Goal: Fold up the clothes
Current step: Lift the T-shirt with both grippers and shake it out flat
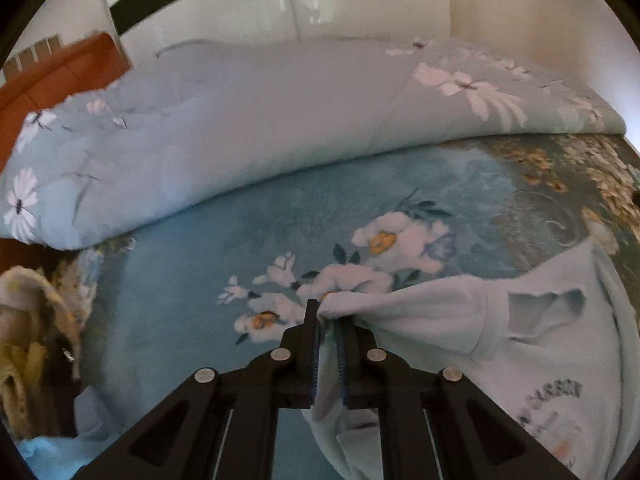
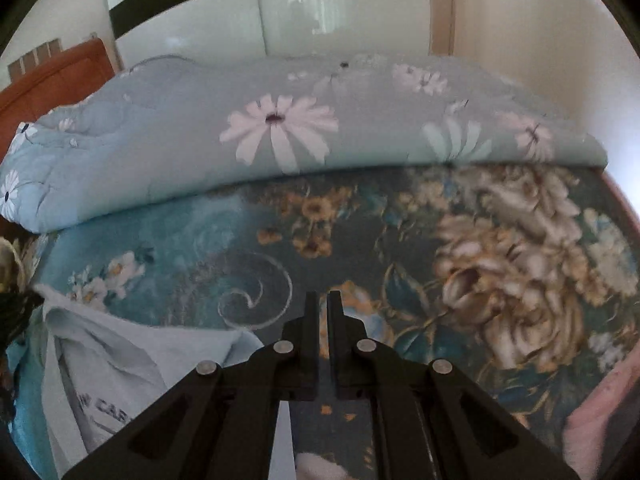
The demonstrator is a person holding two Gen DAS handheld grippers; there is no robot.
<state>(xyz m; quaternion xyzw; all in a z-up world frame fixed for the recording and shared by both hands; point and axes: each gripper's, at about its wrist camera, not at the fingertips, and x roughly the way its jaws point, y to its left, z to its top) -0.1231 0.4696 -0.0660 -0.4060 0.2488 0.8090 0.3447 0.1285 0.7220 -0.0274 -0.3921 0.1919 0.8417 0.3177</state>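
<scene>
The left gripper (image 1: 329, 318) has its black jaws pinched on a bunched fold of the pale blue printed sweatshirt (image 1: 532, 344), cloth squeezed between the ribbed pads. The garment spreads away toward 4 o'clock in the left wrist view, dark lettering showing on its chest near the lower right edge. It lies on the teal floral bedspread (image 1: 192, 280), which runs open and flat from 9 o'clock through the centre. Across the far side, from 9 to 2 o'clock, the rolled light blue daisy-print quilt (image 1: 248, 128) bounds that open stretch. At 8 o'clock a yellowish crumpled cloth pile (image 1: 28, 344) sits at the bed's edge.

The right gripper (image 2: 323, 300) hovers over the bedspread, jaws nearly together with a thin gap, nothing between them. The sweatshirt lies at 8 o'clock in its view, clear of the fingers. The orange-brown wooden headboard (image 2: 52, 80) shows at 10 o'clock, a glossy white wardrobe (image 2: 340, 16) at 12.
</scene>
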